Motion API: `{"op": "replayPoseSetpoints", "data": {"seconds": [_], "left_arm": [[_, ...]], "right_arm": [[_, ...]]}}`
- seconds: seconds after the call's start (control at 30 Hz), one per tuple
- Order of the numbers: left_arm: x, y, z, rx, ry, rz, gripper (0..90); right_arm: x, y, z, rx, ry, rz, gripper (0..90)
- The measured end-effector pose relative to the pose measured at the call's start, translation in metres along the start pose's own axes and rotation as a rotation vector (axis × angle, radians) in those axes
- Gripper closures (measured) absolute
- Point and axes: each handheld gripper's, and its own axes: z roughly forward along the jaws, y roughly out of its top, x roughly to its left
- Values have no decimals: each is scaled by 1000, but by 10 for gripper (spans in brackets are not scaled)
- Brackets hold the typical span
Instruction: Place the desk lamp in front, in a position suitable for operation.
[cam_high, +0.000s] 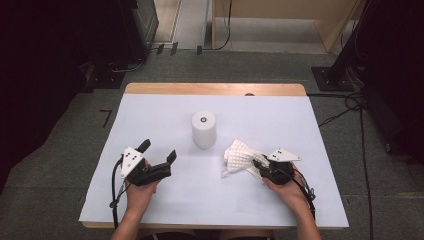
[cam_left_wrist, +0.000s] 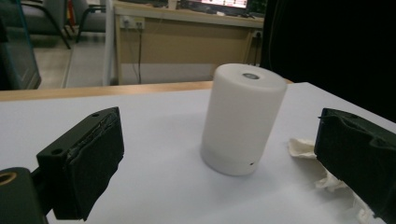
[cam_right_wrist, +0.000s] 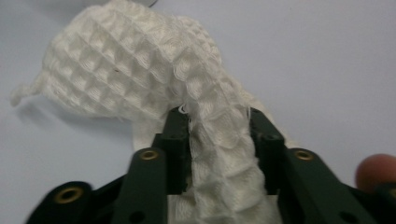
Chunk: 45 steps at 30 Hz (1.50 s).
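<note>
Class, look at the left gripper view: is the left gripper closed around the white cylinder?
No. The left gripper has its jaws spread wide, with the white cylinder standing untouched beyond them.

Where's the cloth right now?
High view: the cloth lies right of centre on the table, clamped in the right gripper, near the white cylinder.

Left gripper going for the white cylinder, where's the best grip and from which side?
Grip the white cylinder across its smooth straight side wall, around mid-height, probably best coming in level from the near side. It stands upright, and the left gripper is open with its jaws already either side of it. Avoid the waffle cloth on its right.
</note>
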Motion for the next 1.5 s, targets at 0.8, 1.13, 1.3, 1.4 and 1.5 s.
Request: {"op": "replayPoseSetpoints", "data": {"seconds": [0.8,1.13,1.3,1.4,1.5], "left_arm": [[-49,-13,114,149,53,82,0],[-51,-19,146,165,114,54,14],[-50,-26,155,189,109,32,41],[-48,-26,156,192,92,19,53],[-47,-26,158,198,83,21,61]], "right_arm": [[-23,-9,-20,-203,-212,321,733],[-23,-9,-19,-204,-216,316,721],[-22,-9,-18,-200,-222,311,713],[-21,-8,-18,-196,-225,304,710],[-19,-8,-17,-192,-230,296,704]]}}
